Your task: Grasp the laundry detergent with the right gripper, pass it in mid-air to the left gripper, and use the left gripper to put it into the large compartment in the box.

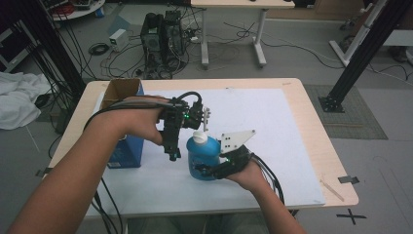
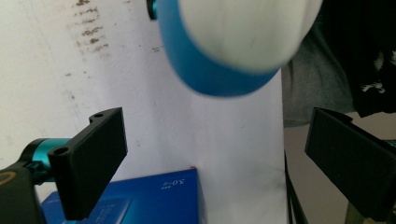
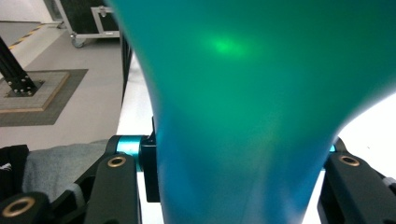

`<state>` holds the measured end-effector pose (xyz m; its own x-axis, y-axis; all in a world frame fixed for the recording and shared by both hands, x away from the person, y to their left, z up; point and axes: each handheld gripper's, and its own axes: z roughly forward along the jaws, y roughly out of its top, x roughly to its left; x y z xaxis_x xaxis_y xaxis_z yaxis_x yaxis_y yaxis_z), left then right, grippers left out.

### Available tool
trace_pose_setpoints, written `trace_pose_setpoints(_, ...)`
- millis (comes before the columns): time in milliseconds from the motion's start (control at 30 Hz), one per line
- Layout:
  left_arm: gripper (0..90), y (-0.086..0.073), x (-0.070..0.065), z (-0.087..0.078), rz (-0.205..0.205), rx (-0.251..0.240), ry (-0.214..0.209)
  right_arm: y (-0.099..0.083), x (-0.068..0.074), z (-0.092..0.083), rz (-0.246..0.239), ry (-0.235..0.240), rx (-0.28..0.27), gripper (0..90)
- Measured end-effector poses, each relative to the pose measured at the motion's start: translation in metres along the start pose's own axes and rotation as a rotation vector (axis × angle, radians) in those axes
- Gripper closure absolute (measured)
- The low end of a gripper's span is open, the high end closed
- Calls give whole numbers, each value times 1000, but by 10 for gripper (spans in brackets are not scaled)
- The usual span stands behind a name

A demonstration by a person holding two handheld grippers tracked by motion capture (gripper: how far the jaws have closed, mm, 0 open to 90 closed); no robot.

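Observation:
A blue bottle (image 1: pixel 200 158) with a white cap (image 1: pixel 198 137) stands upright on the white mat near the table's middle. My right gripper (image 1: pixel 208 170) is shut on the bottle's lower body from the right. In the right gripper view the bottle (image 3: pixel 243 93) sits between the two jaws of that gripper (image 3: pixel 233 196). My left gripper (image 1: pixel 172 153) points downward just left of the bottle, apart from it. In the left gripper view its jaws stand wide open with nothing between them (image 2: pixel 219 158), and the bottle (image 2: pixel 210 70) with its cap (image 2: pixel 243 32) lies beyond them.
A blue carton (image 1: pixel 127 146) with an open cardboard top stands at the mat's left, under my left forearm; it is also below the jaws as the carton (image 2: pixel 149 196). The white mat (image 1: pixel 272 126) is bare to the right. Table edge (image 1: pixel 336 161) lies further right.

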<state>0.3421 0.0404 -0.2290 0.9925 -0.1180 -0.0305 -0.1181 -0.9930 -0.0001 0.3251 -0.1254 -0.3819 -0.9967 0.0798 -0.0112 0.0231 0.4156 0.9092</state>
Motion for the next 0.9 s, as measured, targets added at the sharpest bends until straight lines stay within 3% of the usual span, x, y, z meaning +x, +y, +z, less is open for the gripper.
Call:
trace_pose_setpoints(67,56,1,-3,1,16,-11,-1,1,-1,5,-9,18,3,449)
trace_pose_setpoints(133,56,2,-6,2,9,-17,-10,2,2,11,29,45,-5,449)
trace_pose_setpoints(267,57,4,-11,5,15,-11,-5,6,-1,23,-22,60,-12,449)
trace_pose_setpoints(400,57,5,-14,7,16,-3,-2,10,0,34,-42,75,-12,449)
trace_pose_setpoints(433,57,5,-14,7,29,-4,0,12,1,35,-37,81,-12,449)
trace_pose_setpoints(700,57,4,-17,11,13,12,2,20,4,44,-33,109,-8,449)
trace_pose_setpoints(900,57,5,-19,13,22,25,-9,22,6,46,-19,98,-7,448)
